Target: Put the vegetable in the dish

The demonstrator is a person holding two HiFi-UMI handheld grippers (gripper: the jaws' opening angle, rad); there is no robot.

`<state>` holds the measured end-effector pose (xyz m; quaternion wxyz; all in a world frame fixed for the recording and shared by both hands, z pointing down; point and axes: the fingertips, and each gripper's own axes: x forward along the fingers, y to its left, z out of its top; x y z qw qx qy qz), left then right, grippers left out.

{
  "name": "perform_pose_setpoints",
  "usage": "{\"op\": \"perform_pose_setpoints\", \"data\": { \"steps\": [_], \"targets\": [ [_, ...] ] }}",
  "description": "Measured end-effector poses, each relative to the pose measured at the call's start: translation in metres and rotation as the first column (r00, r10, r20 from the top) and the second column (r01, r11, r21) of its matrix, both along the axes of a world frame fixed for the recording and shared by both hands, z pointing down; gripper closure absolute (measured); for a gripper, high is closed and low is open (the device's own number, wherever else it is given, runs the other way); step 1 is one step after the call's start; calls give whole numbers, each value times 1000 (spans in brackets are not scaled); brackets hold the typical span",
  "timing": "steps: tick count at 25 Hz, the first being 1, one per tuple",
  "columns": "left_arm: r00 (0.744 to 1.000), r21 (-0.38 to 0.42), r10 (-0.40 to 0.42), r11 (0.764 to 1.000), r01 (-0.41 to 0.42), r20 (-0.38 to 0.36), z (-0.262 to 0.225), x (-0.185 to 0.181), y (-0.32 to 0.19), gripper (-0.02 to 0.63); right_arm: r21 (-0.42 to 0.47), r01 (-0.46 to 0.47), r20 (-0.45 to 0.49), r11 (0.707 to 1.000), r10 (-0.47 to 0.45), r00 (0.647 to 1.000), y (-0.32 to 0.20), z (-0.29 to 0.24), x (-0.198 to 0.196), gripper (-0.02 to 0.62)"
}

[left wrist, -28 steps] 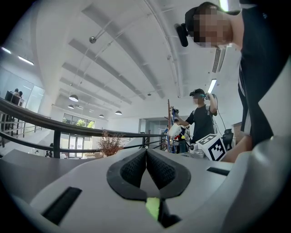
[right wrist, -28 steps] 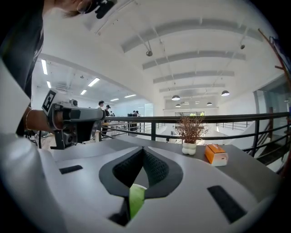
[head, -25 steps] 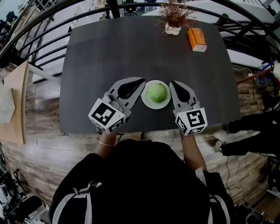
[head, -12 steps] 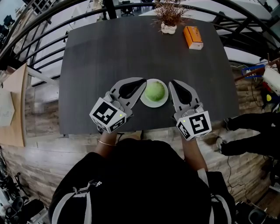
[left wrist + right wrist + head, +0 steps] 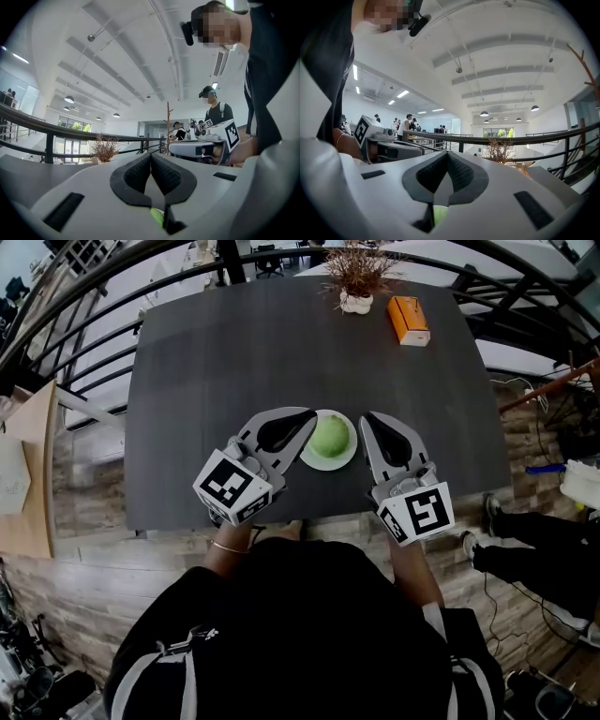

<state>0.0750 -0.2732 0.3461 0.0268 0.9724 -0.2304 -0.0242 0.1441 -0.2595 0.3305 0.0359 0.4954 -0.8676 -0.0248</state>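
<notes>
A round green vegetable point(image 5: 331, 435) sits in a small white dish point(image 5: 315, 460) near the front edge of the dark table point(image 5: 244, 352). My left gripper point(image 5: 307, 414) lies just left of the dish, jaws shut with nothing between them; in the left gripper view its pads point(image 5: 161, 174) meet at the tip. My right gripper point(image 5: 366, 418) lies just right of the dish, shut and empty too. Neither gripper touches the vegetable. Each gripper view shows the other gripper across from it: the right gripper point(image 5: 206, 147) and the left gripper point(image 5: 389, 149).
A dried plant in a white pot point(image 5: 356, 279) and an orange box point(image 5: 409, 320) stand at the table's far edge. Black railings point(image 5: 84, 343) curve round the table. A person's legs point(image 5: 553, 554) are on the floor at the right.
Both grippers stay shut on either side of the dish. The whole scene has slid slightly up and left in the head view; the right gripper sits a little lower.
</notes>
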Motion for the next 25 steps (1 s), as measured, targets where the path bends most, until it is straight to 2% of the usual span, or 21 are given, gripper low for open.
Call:
{"op": "perform_pose_setpoints", "data": {
  "steps": [25],
  "targets": [
    [999, 9, 50, 999, -50, -1, -4, 21, 8, 595, 12, -21, 13, 1000, 21, 1000, 10, -8, 10, 588]
  ]
}}
